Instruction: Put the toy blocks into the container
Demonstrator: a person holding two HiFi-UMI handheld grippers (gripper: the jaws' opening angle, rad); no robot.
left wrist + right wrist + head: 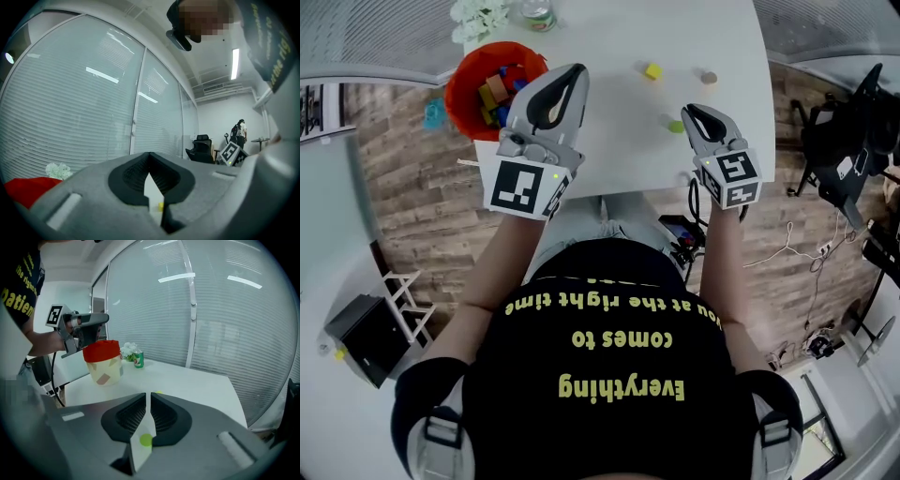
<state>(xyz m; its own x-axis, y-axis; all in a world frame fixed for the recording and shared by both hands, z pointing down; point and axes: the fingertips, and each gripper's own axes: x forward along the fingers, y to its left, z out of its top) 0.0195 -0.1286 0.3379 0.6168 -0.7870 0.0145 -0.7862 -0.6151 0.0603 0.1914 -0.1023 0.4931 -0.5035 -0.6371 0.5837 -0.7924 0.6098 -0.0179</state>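
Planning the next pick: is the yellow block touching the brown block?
Apart: head view shows bare white table between yellow block and brown block.

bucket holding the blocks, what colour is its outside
The bucket is red at the top, cream below with coloured patches. Best in the right gripper view.

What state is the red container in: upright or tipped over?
Upright. The container stands on its base on the table, blocks showing through its open top.

Green block (146,440) under slightly parted gripper (148,397)
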